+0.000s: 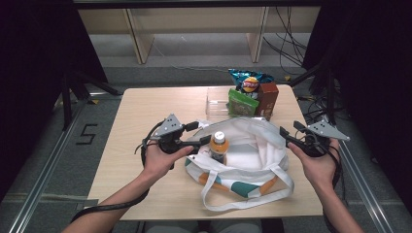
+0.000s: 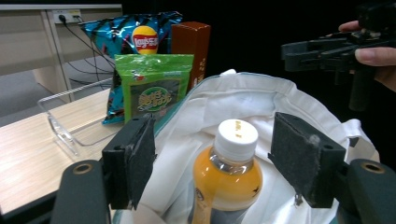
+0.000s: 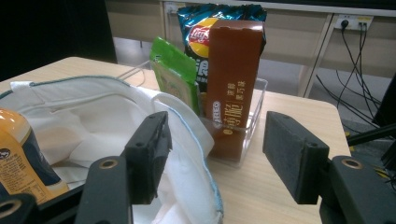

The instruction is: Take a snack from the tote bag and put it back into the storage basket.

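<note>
An orange juice bottle [image 1: 219, 144] with a white cap stands upright in the mouth of a white tote bag [image 1: 252, 145] on the table. My left gripper [image 1: 200, 133] is at the bag's left rim, open. In the left gripper view the bottle [image 2: 229, 177] stands between the two pads [image 2: 140, 156] with a gap on each side. My right gripper [image 1: 290, 131] is open at the bag's right rim. In the right gripper view the bag's edge [image 3: 201, 140] runs beside the left pad, and nothing is pressed between the jaws.
A clear tray [image 1: 216, 104] behind the bag holds a blue chips bag [image 1: 250, 82], a green snack packet [image 1: 241, 102] and a tall brown box [image 1: 268, 99]. The bag's handles [image 1: 243, 194] trail toward the table's near edge. Bare wood lies left of the tray.
</note>
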Available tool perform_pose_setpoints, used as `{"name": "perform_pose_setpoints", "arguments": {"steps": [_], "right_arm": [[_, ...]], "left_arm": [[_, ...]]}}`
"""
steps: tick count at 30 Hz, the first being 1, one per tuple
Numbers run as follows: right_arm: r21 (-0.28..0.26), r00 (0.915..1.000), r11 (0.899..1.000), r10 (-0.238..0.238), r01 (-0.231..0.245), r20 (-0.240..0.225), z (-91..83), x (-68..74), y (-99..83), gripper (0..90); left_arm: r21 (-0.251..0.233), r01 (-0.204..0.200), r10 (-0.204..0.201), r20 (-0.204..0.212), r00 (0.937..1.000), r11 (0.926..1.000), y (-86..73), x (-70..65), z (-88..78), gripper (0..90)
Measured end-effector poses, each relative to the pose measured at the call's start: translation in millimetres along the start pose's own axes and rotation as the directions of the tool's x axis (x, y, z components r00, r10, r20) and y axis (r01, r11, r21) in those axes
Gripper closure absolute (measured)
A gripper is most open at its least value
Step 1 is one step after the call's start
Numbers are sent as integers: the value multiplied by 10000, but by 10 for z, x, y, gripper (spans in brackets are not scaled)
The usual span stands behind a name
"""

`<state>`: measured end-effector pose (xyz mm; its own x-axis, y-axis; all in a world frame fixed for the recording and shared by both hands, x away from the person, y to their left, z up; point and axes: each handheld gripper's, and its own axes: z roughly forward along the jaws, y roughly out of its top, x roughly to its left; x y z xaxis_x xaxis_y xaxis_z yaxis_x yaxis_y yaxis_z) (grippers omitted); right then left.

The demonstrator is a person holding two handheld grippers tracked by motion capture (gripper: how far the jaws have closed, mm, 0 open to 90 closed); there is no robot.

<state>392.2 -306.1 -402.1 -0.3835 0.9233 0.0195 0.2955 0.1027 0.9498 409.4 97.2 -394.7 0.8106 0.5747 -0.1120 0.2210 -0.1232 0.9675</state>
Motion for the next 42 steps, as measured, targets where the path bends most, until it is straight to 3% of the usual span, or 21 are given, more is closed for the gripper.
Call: {"name": "perform_pose_setpoints", "arguments": {"steps": [2, 7, 8, 14, 21, 25, 31, 35, 42], "right_arm": [[-105, 9997, 9996, -261, 261, -15, 6, -21, 1, 414], [-99, 9997, 9996, -247, 247, -13, 6, -23, -1, 414], [-46, 10000, 10000, -40, 40, 7, -1, -9, -4, 413], [-17, 10000, 10000, 16, -16, 39, 3, -15, -11, 413], [-72, 9996, 9996, -290, 290, 40, 20, -30, -18, 412], [-14, 9999, 10000, -88, 88, 53, 14, -18, -20, 411], [-107, 9996, 9996, -272, 273, 74, 26, -31, -24, 410], [-32, 10000, 10000, -47, 47, -34, 29, -13, -30, 410], [-133, 9997, 9997, -218, 219, 62, 42, -19, -38, 409]], "left_arm": [[-3, -27, 27, 85, 10000, 10000, 2, -16, 21, 302], [94, -70, 67, 317, 9995, 9999, -5, -57, 95, 308], [133, -125, 120, 371, 9992, 9998, -9, -59, 112, 312], [308, -195, 183, 385, 9991, 9993, -34, -70, 202, 320], [464, -121, 95, 557, 9984, 9989, -74, -76, 313, 343], [544, -172, 143, 544, 9984, 9984, -76, -83, 351, 357], [600, -181, 144, 614, 9980, 9980, -89, -92, 392, 384], [647, -239, 200, 616, 9979, 9976, -107, -98, 416, 405], [673, -269, 229, 592, 9980, 9974, -142, -94, 477, 448]]}}
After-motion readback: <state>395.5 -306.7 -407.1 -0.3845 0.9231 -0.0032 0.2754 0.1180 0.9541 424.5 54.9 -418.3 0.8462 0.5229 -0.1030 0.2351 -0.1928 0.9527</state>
